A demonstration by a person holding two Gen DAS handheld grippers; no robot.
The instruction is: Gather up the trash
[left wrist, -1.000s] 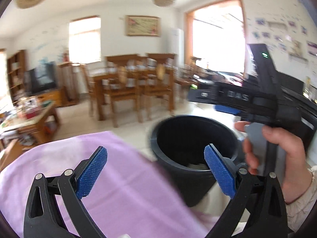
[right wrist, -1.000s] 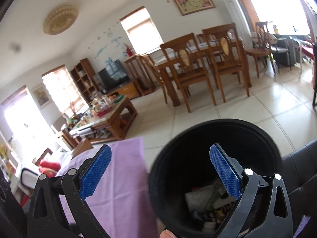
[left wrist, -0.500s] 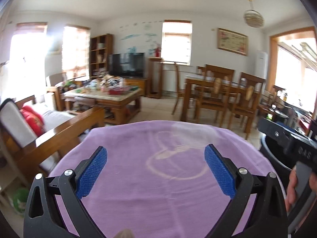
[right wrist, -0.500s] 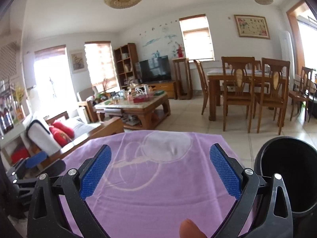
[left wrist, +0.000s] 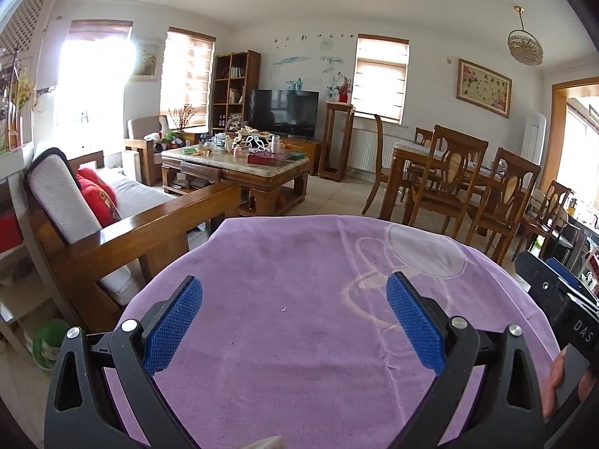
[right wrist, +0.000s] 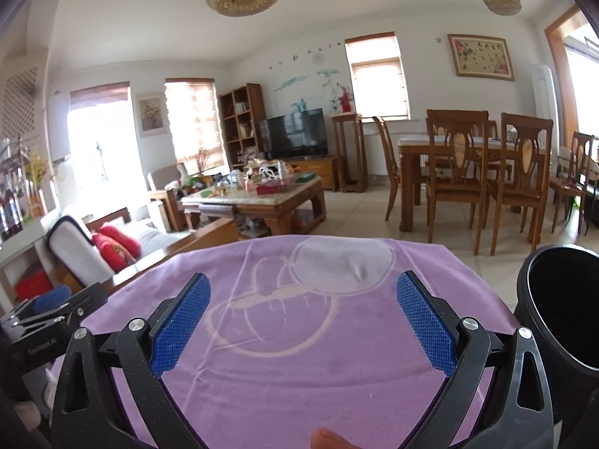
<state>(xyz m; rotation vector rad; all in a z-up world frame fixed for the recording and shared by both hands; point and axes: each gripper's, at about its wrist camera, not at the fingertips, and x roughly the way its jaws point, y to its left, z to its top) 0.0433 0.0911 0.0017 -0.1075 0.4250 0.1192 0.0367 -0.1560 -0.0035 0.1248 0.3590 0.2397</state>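
Hovering spread and empty: left gripper (left wrist: pixel 294 312), right gripper (right wrist: pixel 303 314) over purple cloth (right wrist: pixel 299 355). Black bin (right wrist: pixel 558 310) lies right, nearest right gripper; no trash visible.

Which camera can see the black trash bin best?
The right wrist view. There the black trash bin stands at the right edge, beside the purple cloth, with its open rim and dark inside showing. The left wrist view does not show the bin; at that edge only the other gripper's black body appears.
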